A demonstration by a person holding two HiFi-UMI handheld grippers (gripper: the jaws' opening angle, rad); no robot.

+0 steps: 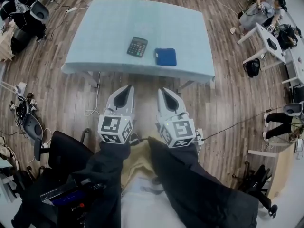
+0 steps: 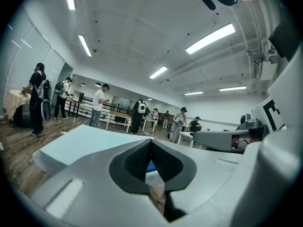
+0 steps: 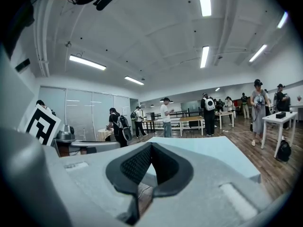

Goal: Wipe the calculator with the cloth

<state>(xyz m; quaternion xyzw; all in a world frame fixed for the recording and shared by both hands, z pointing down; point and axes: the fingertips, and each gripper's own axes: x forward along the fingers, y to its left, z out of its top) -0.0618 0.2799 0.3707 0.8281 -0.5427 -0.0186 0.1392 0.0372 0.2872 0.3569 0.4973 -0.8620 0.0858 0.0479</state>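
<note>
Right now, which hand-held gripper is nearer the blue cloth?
Right. The right hand-held gripper is short of the table, in line with the blue cloth; the left hand-held gripper lines up with the calculator instead.

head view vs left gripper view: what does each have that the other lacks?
Head view only: the calculator on the table, left of the cloth and apart from it. Left gripper view only: ceiling lights. Both: table, cloth (just a blue sliver past the shut jaws in the gripper view), left gripper, right gripper, people.
</note>
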